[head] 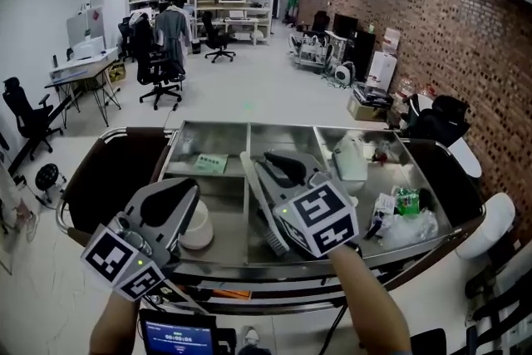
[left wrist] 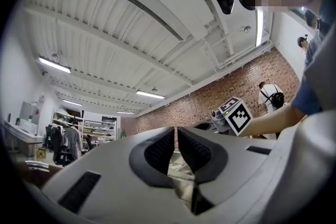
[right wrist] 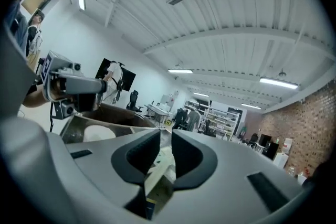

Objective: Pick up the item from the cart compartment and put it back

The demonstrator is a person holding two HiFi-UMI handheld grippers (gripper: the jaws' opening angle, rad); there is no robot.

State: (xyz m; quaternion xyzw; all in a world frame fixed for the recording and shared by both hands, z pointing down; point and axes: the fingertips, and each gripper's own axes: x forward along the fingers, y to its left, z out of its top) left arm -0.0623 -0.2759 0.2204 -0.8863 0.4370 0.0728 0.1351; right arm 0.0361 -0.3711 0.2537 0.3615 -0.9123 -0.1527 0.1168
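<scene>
1 cart [head: 283,127], steel, 3 compartments side by side. 2 grippers over its near half, each w/ a marker cube.

Cart's L compartment holds 2 things: 1 green-and-white packet [head: 209,163] lying flat toward the far wall, and 1 white bowl [head: 200,230] at the near wall, partly under the left gripper [head: 179,189].

Mid compartment is mostly covered by the right gripper [head: 270,164], so contents can't be made out.

R compartment is the fullest. It has 1 white jug [head: 351,160] at the far end, 1 green bottle [head: 406,199] and 1 clear plastic bag [head: 413,227] toward the near R corner. There are a few small packs btw them, too small to name.

Left gripper: pads drawn together to a thin slit, nothing btw them. It's above the cart's near L corner.

Right gripper: pads a little apart and closed on 1 pale packet [right wrist: 160,165]. The packet is crumpled w/ some green print, fills the gap and hangs down btw the fingers. So the task item is off the cart floor, held above the mid compartment close to the divider w/ the L one. The gripper points toward the cart's far L corner.
</scene>
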